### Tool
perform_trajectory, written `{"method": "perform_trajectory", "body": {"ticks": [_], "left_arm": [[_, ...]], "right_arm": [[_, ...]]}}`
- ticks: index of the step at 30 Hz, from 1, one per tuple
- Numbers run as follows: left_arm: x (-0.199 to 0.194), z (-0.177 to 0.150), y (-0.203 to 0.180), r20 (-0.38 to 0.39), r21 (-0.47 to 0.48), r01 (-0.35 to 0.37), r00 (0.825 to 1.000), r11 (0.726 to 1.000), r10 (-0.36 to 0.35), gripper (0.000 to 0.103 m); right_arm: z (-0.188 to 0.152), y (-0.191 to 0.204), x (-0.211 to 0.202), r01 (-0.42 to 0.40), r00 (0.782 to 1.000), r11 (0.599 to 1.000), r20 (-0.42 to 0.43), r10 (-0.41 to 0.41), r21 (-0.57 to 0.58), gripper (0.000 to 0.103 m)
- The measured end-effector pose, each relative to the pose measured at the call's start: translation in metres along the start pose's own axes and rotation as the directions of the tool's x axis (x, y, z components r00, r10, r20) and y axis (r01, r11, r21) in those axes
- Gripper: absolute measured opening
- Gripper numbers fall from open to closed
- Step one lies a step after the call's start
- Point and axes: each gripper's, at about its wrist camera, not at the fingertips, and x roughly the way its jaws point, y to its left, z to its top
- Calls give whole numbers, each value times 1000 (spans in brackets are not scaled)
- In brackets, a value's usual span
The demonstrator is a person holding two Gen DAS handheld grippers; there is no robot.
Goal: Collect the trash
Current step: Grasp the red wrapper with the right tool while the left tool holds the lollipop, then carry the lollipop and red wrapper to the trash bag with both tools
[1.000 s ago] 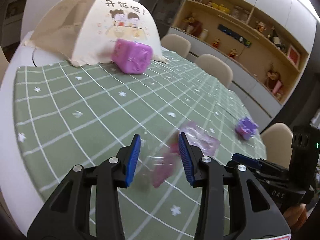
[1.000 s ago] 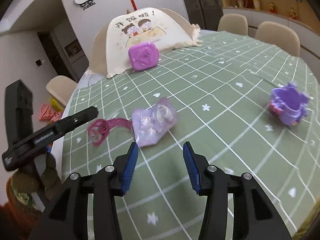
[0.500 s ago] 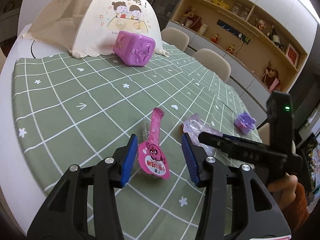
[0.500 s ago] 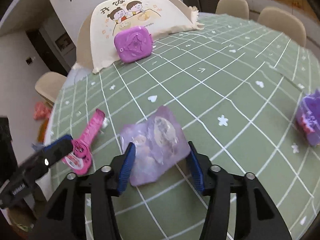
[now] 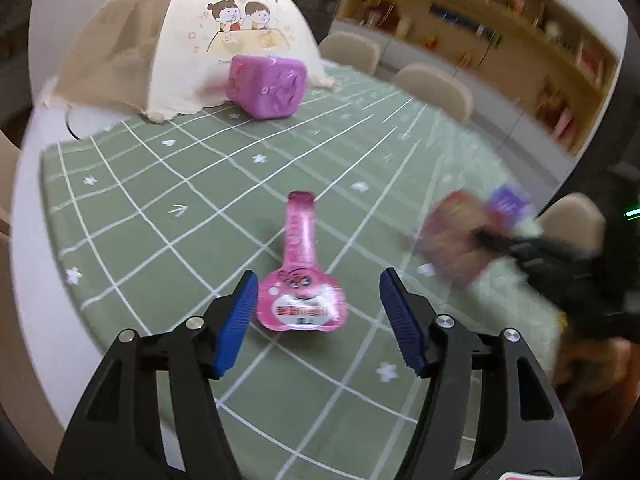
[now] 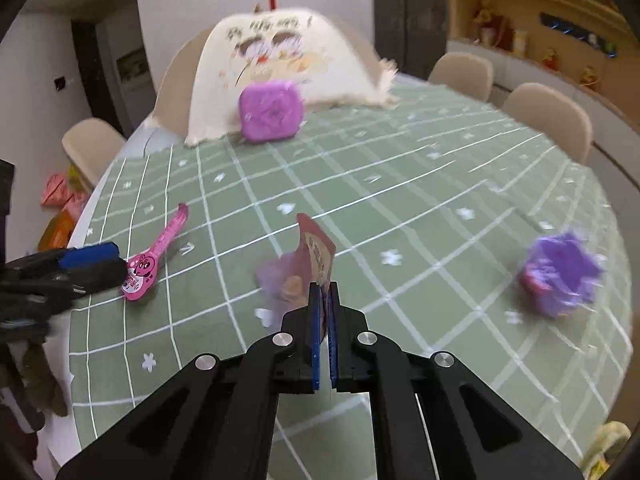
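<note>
A pink long-necked wrapper (image 5: 302, 280) lies flat on the green checked tablecloth (image 5: 160, 216). My left gripper (image 5: 316, 312) hovers over its wide end with the jaws opening, the pads well clear of it on both sides. My right gripper (image 6: 324, 300) is shut on the purple foil wrapper (image 6: 308, 256), which stands up from the pads, lifted off the cloth. That wrapper (image 5: 456, 236) shows blurred at the right of the left wrist view. The pink wrapper (image 6: 156, 252) lies left of the right gripper.
A purple box (image 5: 266, 86) stands in front of a beige mesh food cover (image 5: 192, 44) at the far side. A small purple cup-like piece (image 6: 560, 276) sits on the cloth to the right. Chairs (image 6: 548, 116) ring the round table.
My right gripper shut on the purple foil wrapper and lifted it. My left gripper's jaws widened around the pink wrapper, which now lies free on the cloth.
</note>
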Motion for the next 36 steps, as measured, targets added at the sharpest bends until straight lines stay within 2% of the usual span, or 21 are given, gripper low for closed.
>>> {"method": "perform_trajectory", "body": {"ticks": [2,6,8,12,17,22,27,32,36], "left_arm": [[12,1,-4,-43,24,-34,998,999,35,60],[29,3,-3,-83,42,-87,992,995,90,58],[31,3,-4,-78,56,-103,991,993,108,43],[24,2,-10,-53,55,-73,996,996,76,42],[3,4,-40,9,94,-29,1000,995,28,42],[-19,5,-87,63,150,60,996,987,-70,42],[-23,-1,-148,57,221,173,980,960,-189,42],[-12,-14,-218,3,301,281,955,912,-295,42],[7,-32,-279,-71,341,385,920,858,-385,42]], "right_arm": [[-2,-4,-13,14,1000,1000,24,-14,-2,5],[-9,-10,-34,30,998,1000,57,-30,-8,5],[-13,-13,-41,37,997,999,69,-36,-7,5],[-23,-25,-53,42,995,999,88,-43,12,5],[-34,-42,-71,50,992,997,114,-55,51,5],[-47,-60,-101,86,983,993,158,-98,77,5],[-71,-91,-146,159,962,980,202,-181,122,5],[-109,-134,-189,234,938,949,207,-277,210,5],[-142,-165,-216,308,913,913,185,-362,266,5]]}}
